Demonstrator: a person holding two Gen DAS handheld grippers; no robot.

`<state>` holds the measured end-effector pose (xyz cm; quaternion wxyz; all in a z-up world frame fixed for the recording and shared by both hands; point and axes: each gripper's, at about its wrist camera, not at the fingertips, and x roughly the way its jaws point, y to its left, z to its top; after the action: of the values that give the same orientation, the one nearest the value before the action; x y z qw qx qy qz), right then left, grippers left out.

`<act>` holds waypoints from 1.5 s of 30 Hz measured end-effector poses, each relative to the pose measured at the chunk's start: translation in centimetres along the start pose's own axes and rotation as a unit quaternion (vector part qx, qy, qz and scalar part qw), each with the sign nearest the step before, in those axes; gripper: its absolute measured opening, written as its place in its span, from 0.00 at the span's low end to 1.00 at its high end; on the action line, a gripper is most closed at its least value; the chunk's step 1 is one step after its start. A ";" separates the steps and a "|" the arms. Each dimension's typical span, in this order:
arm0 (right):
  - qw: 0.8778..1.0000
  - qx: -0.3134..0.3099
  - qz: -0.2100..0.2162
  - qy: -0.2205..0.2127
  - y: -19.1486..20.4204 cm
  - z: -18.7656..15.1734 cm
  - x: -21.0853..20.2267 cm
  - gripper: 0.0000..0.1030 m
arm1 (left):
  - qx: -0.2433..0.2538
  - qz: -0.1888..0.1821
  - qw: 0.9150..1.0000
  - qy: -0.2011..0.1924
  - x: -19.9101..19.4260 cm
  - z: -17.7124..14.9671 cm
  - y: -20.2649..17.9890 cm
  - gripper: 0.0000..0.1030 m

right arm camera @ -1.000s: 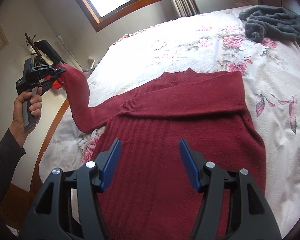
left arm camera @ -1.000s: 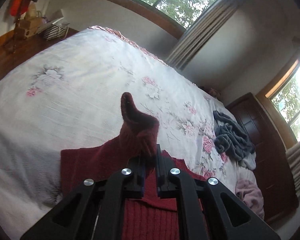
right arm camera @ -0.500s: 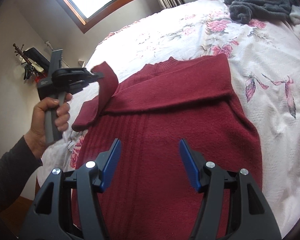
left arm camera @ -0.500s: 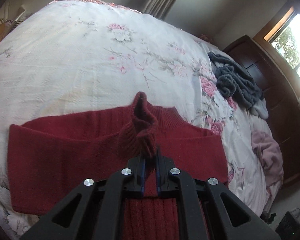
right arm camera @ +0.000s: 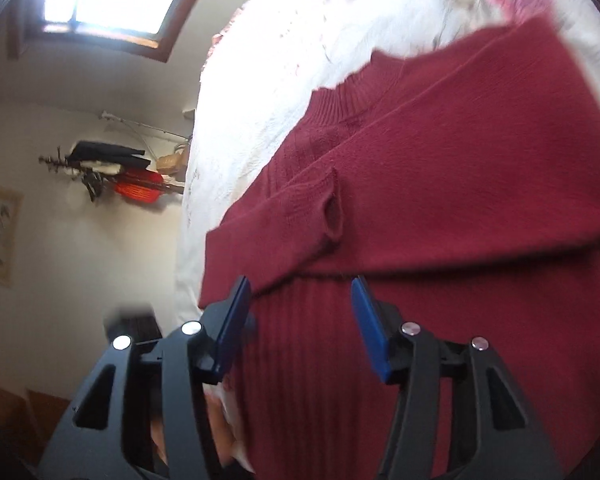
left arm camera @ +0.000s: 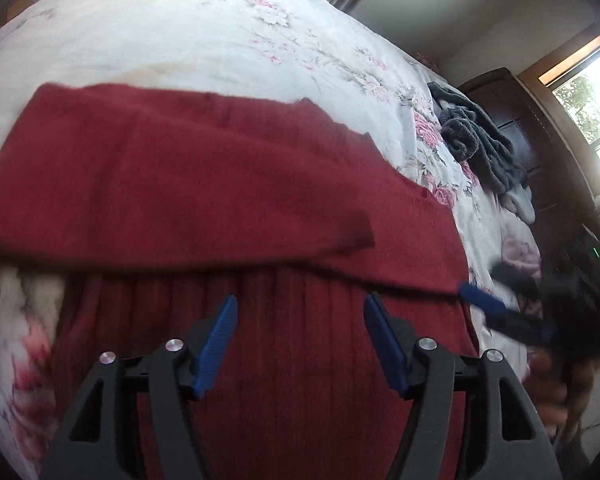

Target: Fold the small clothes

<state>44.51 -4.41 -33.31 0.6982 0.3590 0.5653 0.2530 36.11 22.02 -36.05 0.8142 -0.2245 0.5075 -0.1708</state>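
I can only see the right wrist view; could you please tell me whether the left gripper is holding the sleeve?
Observer: No. The left gripper is open with nothing between its fingers, and the sleeve lies folded across the sweater.
Operator: Thank you. Are there other clothes on the bed?
Observer: Yes, a grey garment lies heaped on the bedspread, apart from the sweater, towards the dark wooden cabinet.

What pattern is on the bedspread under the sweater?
White bedspread with pink flowers; clearest in the left wrist view.
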 end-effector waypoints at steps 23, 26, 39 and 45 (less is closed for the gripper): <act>0.997 -0.061 -0.053 -0.006 11.9 7.3 1.5 0.05 | -0.103 -0.046 0.993 0.044 -2.4 -11.6 5.3 0.74; 0.992 -0.102 -0.071 -0.036 15.0 7.4 -2.2 0.05 | -0.104 -0.046 0.993 0.041 -3.1 -11.5 5.1 0.74; 0.983 -0.071 -0.137 -0.098 7.1 7.7 -11.0 0.05 | -0.088 -0.048 0.995 -0.013 -8.8 -8.0 5.1 0.74; 0.985 -0.017 -0.147 -0.090 -0.7 7.8 -10.9 0.05 | -0.074 -0.036 0.996 -0.029 -9.5 -4.9 5.9 0.74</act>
<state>49.48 -14.80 -26.44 0.7816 0.2816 0.5426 0.1238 27.90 30.80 -34.02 0.8028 -0.3070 0.4870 -0.1551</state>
